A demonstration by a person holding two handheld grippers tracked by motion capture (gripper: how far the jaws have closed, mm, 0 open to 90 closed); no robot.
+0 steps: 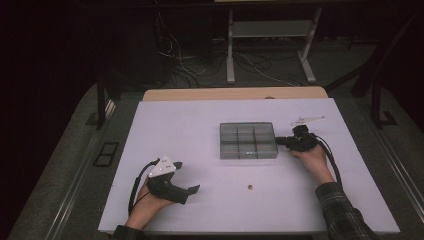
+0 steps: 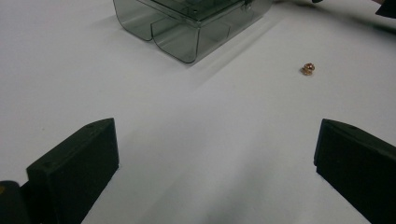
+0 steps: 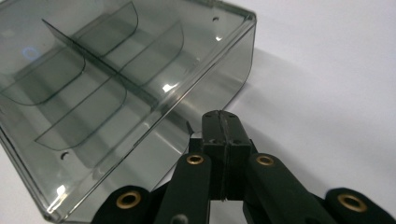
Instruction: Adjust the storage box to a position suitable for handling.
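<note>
The right hand-held gripper (image 1: 286, 142) is sitting at the right wall of the smoky clear organizer box (image 1: 248, 141), its jaws pressed flat together with nothing between them, tips right against the box's side near a small latch or tab. Whether they are touching the plastic is hard to tell. The box is lying near the middle of the white table (image 1: 190, 130), lid apparently down, dividers showing through it.

If the step is working that latch or nudging the box, it is calling for a light, steady push low on the wall, so the box is sliding rather than tipping; a closed tip could skid off that smooth curved plastic.

The left hand-held gripper (image 1: 189, 190) is resting near the table's front edge, jaws spread wide and empty, pointing toward the box. A small coppery nut (image 1: 249, 187) is lying loose on the table between the person and the box, well apart from both grippers. Nothing is standing in the way around the box; the cable is trailing back along the right forearm.
</note>
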